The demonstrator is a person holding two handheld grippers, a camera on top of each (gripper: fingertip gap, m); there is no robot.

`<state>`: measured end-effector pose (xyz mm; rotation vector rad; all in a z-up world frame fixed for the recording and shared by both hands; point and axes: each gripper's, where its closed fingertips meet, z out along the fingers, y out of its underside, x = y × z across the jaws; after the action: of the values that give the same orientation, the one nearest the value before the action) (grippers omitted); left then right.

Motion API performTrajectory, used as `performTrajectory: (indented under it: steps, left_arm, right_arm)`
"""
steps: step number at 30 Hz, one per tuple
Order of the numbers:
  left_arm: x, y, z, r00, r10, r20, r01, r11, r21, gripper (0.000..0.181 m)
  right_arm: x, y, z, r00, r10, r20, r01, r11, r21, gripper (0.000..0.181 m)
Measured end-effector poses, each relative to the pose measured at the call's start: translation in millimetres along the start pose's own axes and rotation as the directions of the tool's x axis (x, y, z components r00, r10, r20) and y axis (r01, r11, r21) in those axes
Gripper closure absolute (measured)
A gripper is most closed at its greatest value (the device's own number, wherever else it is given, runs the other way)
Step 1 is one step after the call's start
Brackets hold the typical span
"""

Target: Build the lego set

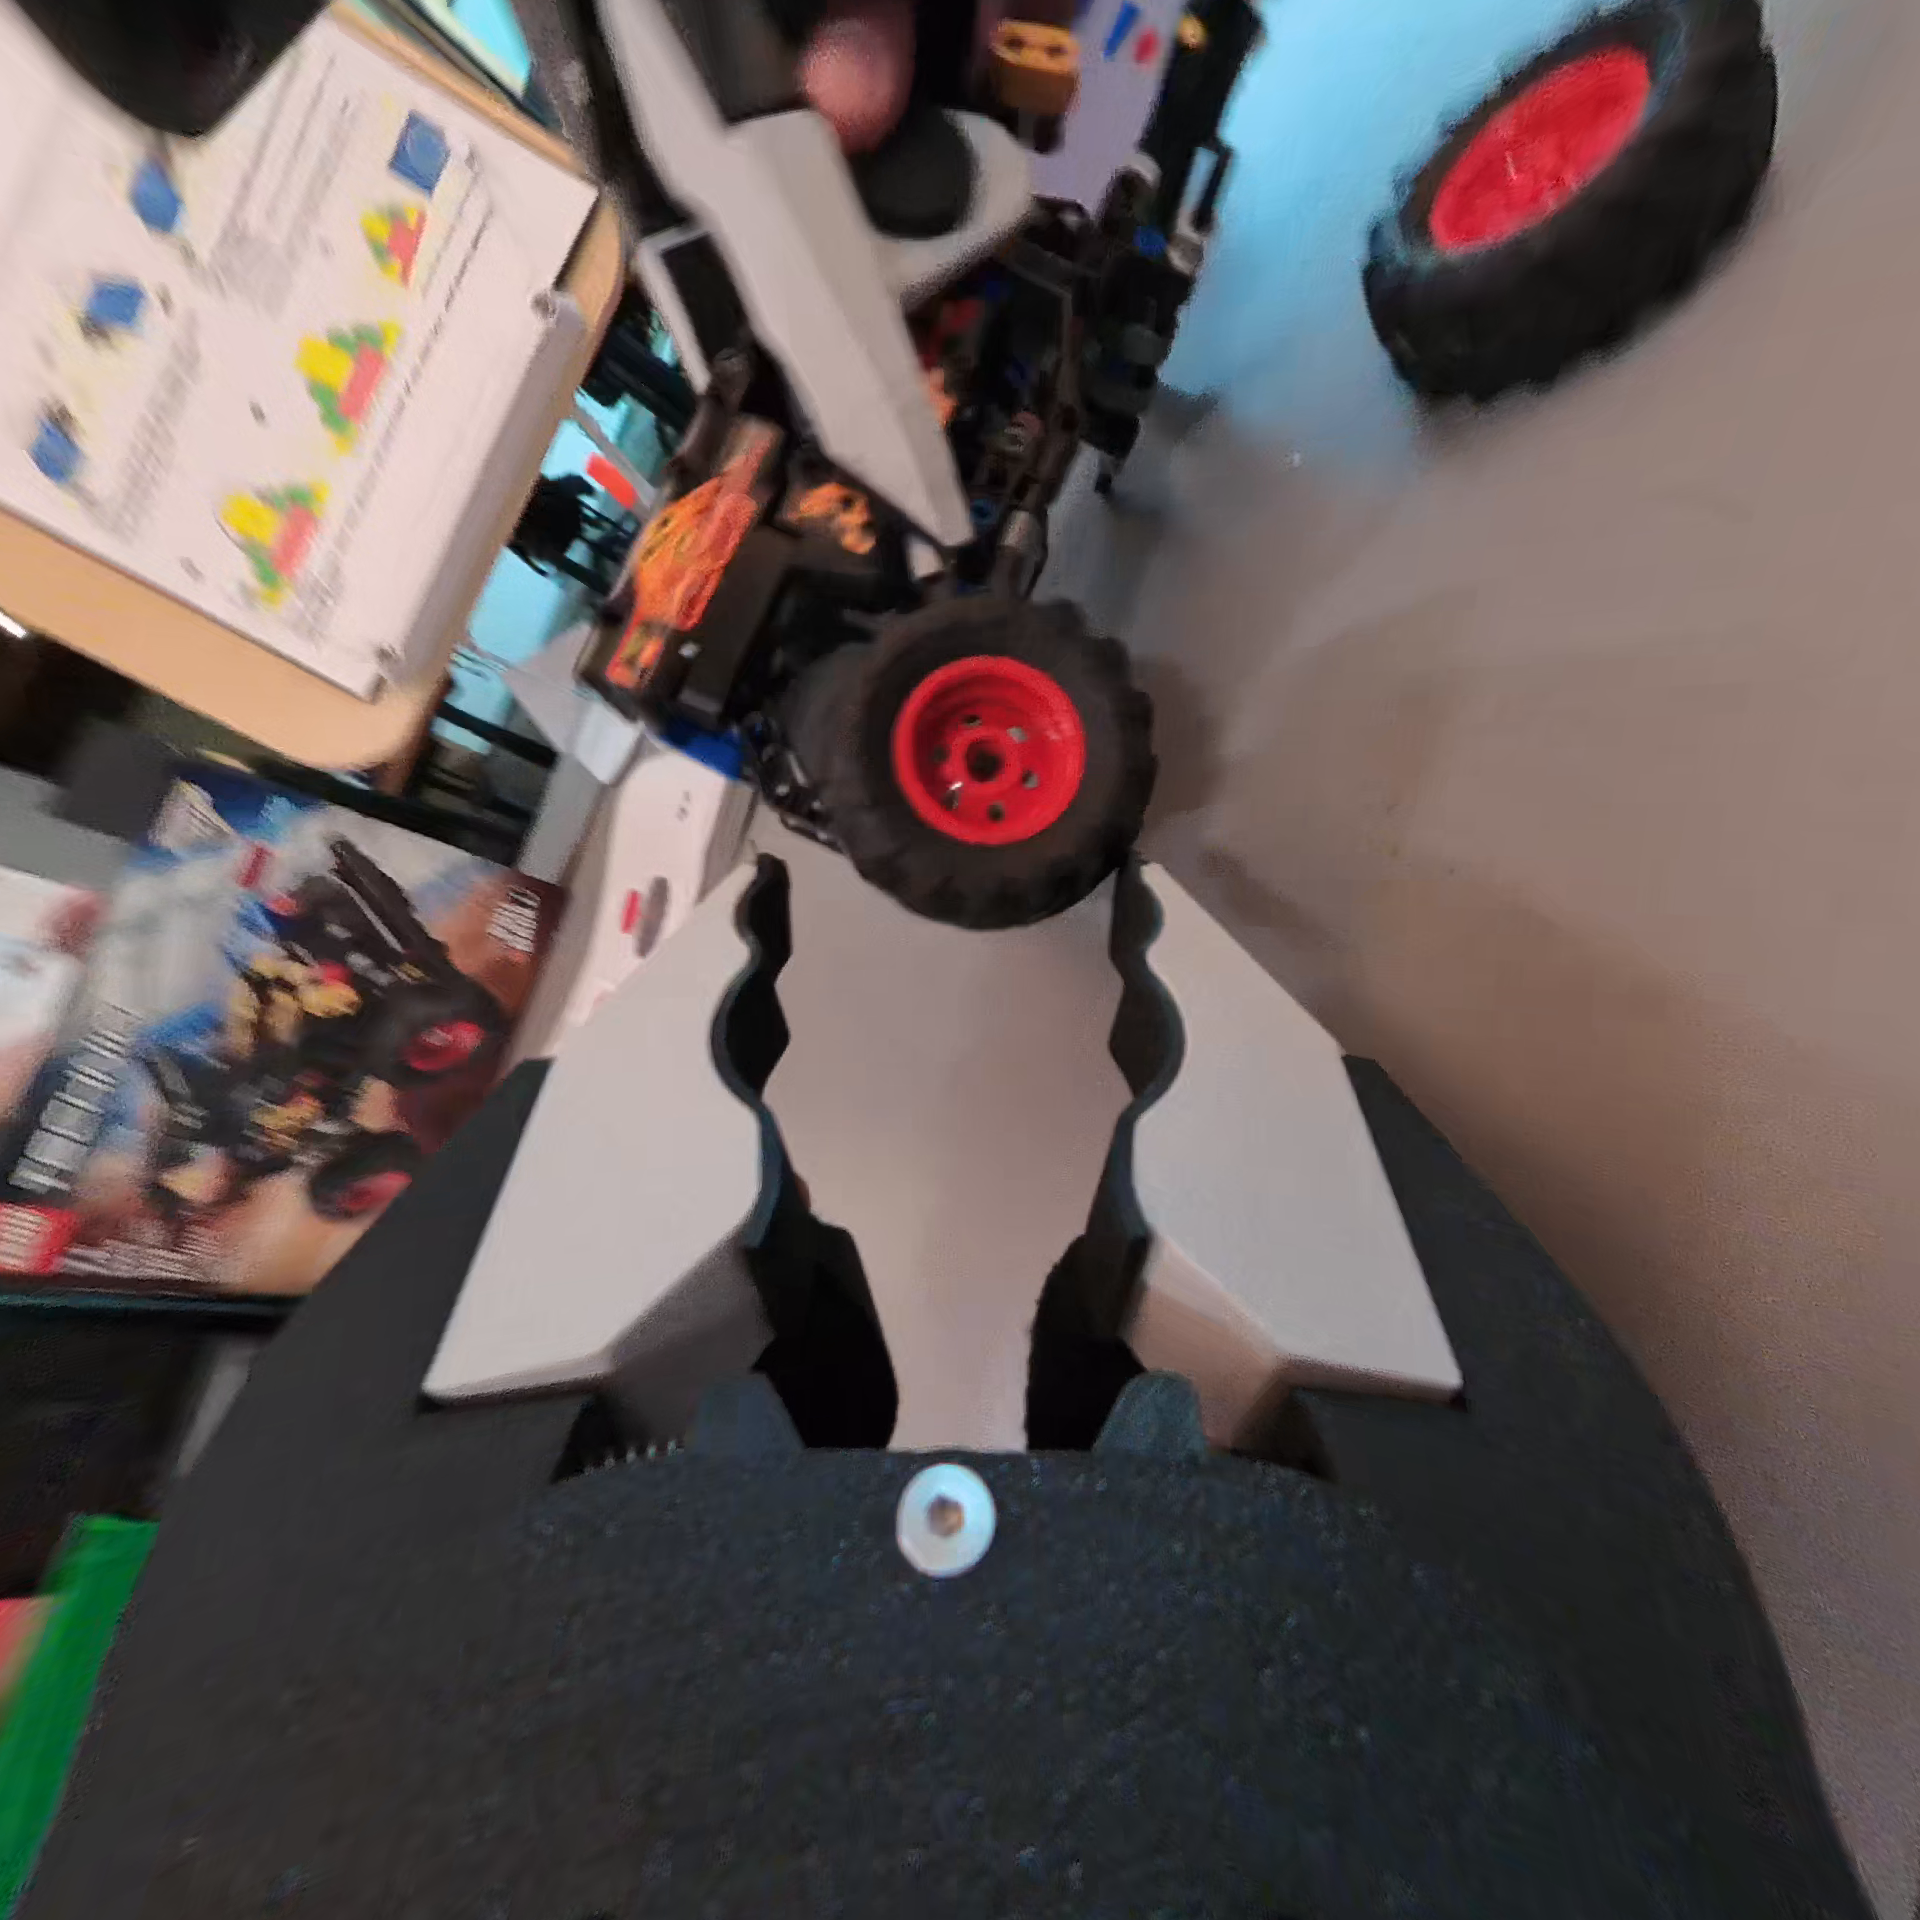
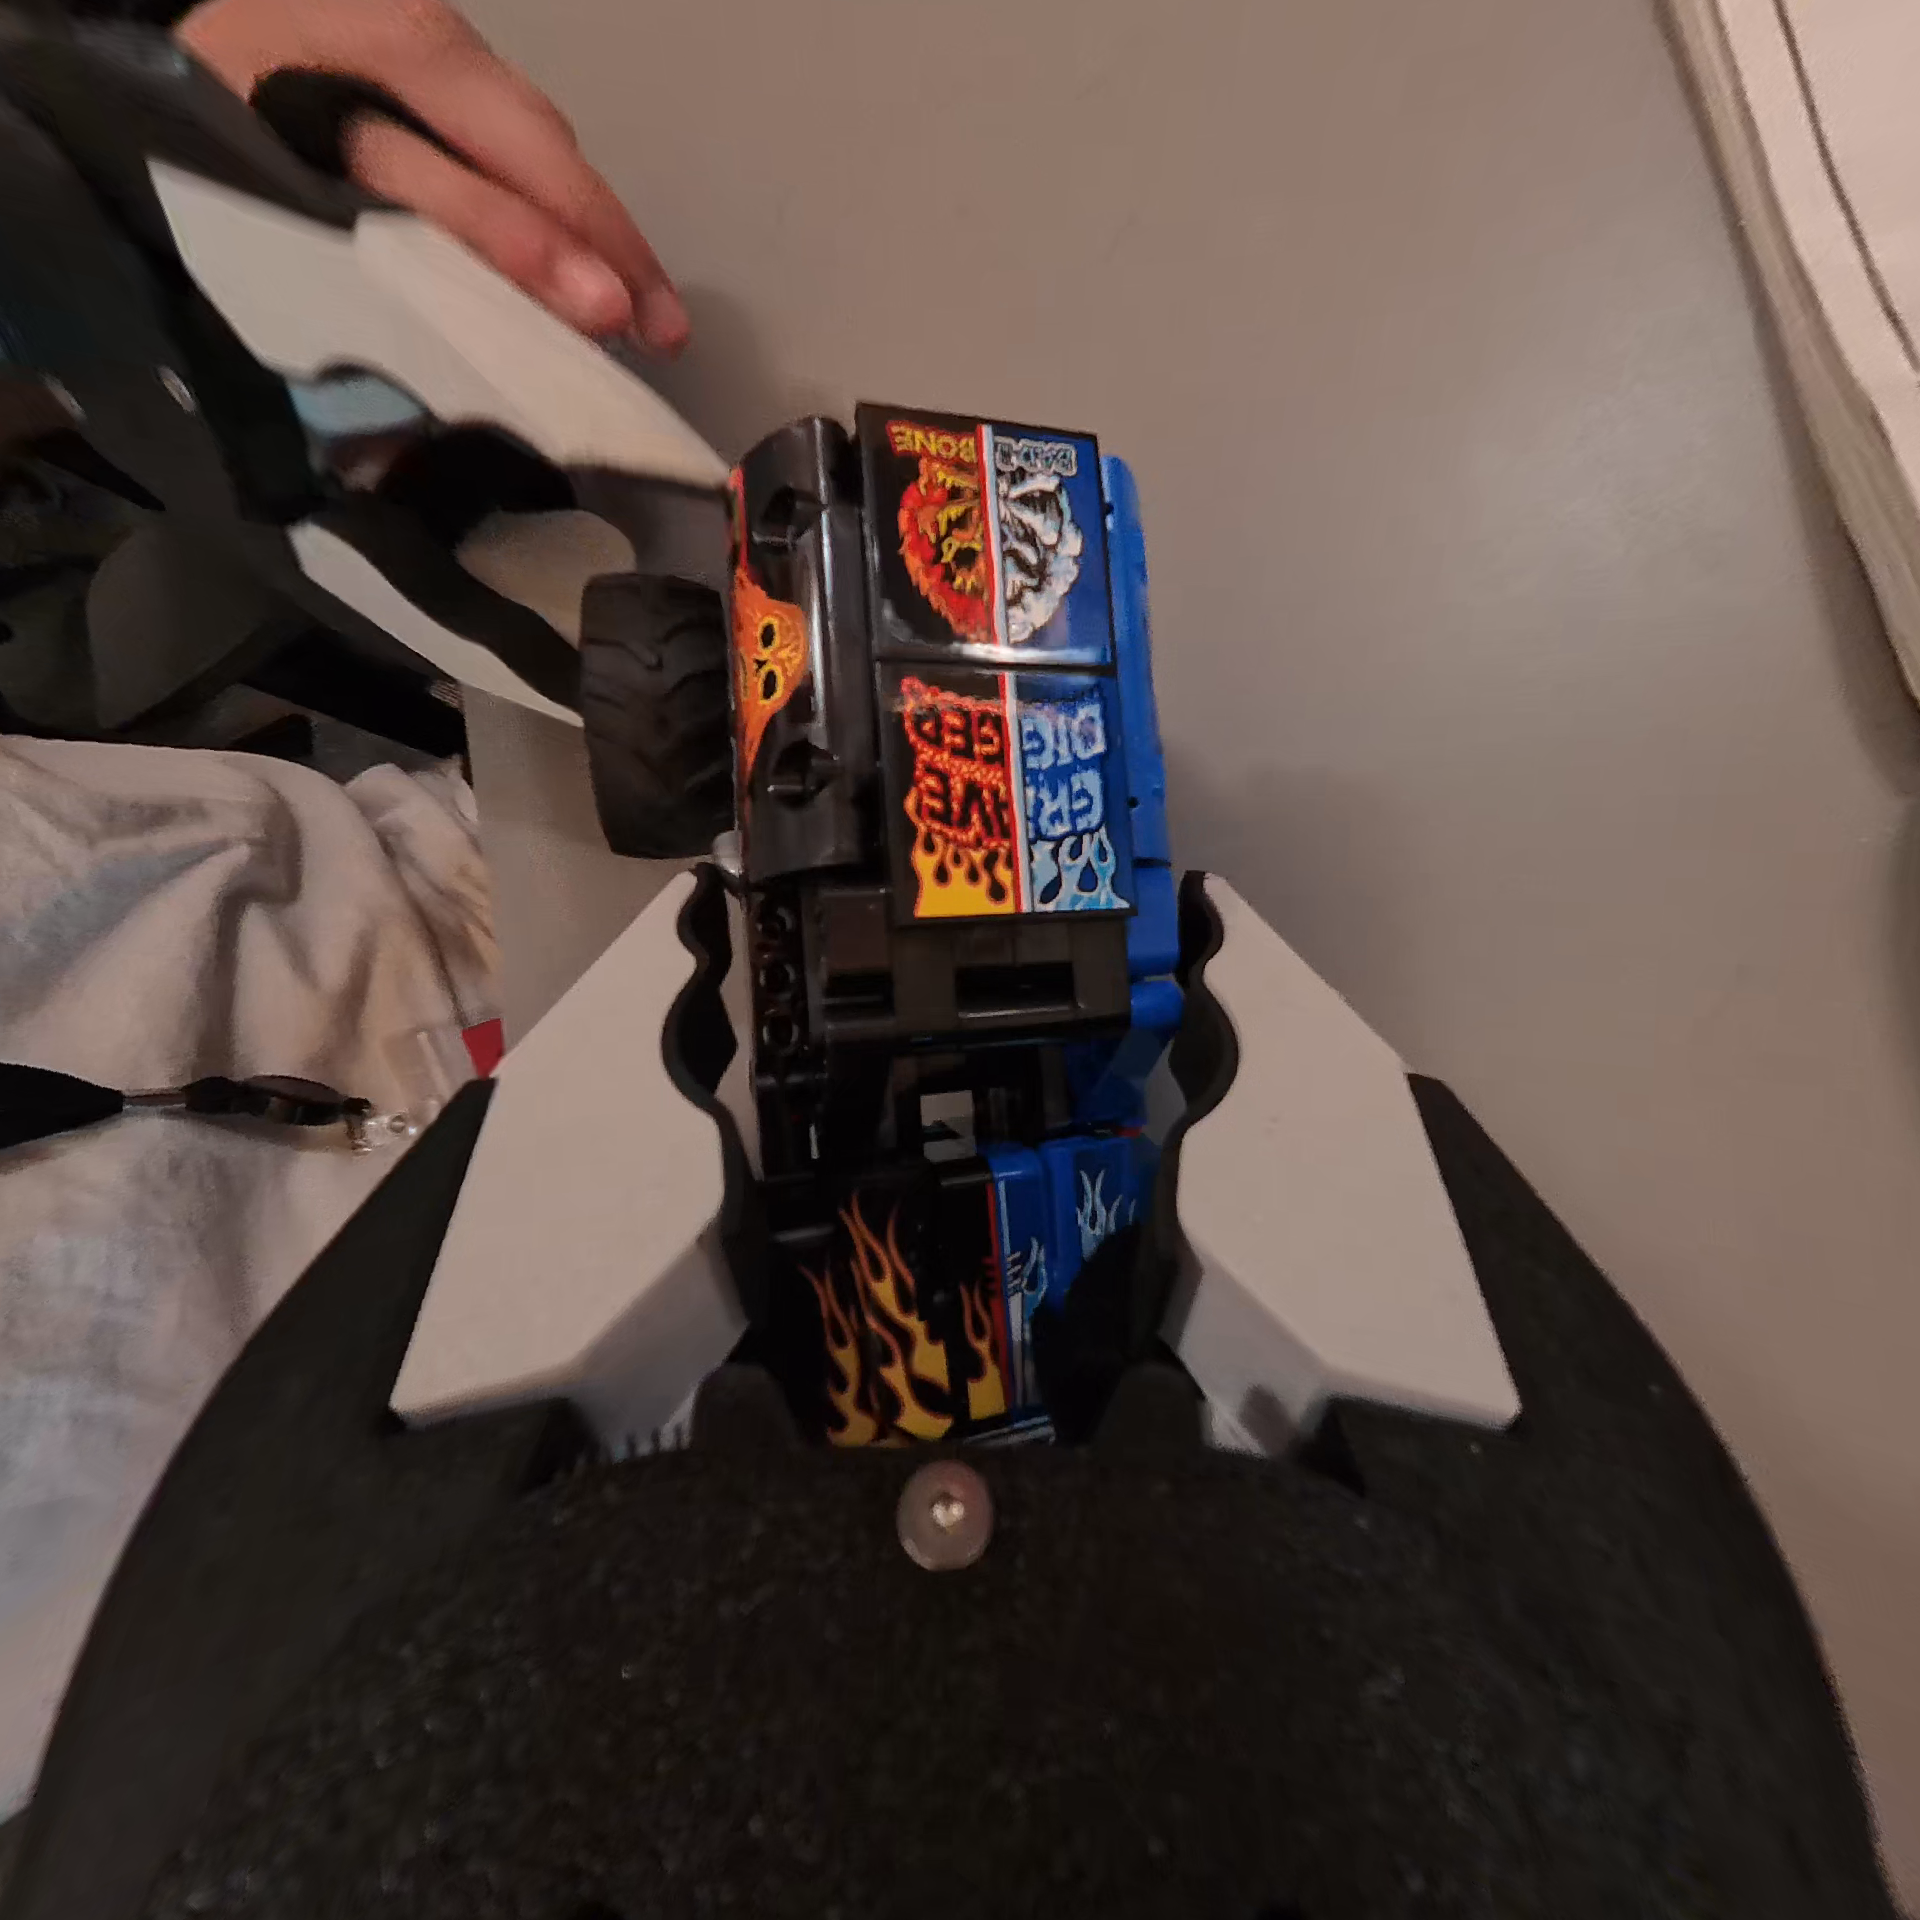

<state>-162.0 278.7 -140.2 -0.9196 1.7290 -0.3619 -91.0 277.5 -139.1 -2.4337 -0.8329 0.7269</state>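
Gripping the truck (image 2: 977,790) by its black-and-blue body in the right tool (image 2: 951,997), fingers pressed on both flanks, roof panels with flame stickers facing the camera. Held off the grey counter (image 2: 1455,520), truck tipped on its side. One black tyre with a red hub (image 1: 992,764) mounted at the truck's near end, seen in the left wrist view just beyond the fingertips of the left tool (image 1: 951,894). Left tool spread open, nothing between its fingers, only bare counter showing in the gap. Loose wheel (image 1: 1558,187), same red hub, lying on the counter well apart from the truck. Set box (image 1: 239,1049) and a printed sheet (image 1: 260,322) with coloured brick drawings at the left edge of that view, both blurred. Bare hand (image 2: 468,177) resting on the left tool's white finger, seen in the right wrist view, close beside the truck's tyre.
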Motion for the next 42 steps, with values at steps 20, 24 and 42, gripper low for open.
performTrajectory:
  steps: [20, 24, 42]
  left_arm:
    - [9, 4, 43, 0.87, -0.076, -0.487, 0.138, 0.986, 0.092, 0.064]
    - [11, -9, 39, 0.925, 0.055, -0.376, 0.029, 0.976, 0.215, 0.093]
    - [10, -13, 39, 0.952, 0.037, -0.305, 0.027, 0.979, 0.202, 0.097]
  right_arm:
    - [-12, -10, -9, 0.737, -0.581, -0.344, 0.626, 0.779, 0.026, 0.108]
    - [-16, -9, -15, 0.651, -0.629, -0.425, 0.701, 0.712, 0.021, 0.108]
    - [-27, -6, -19, 0.518, -0.681, -0.517, 0.727, 0.669, -0.155, 0.087]
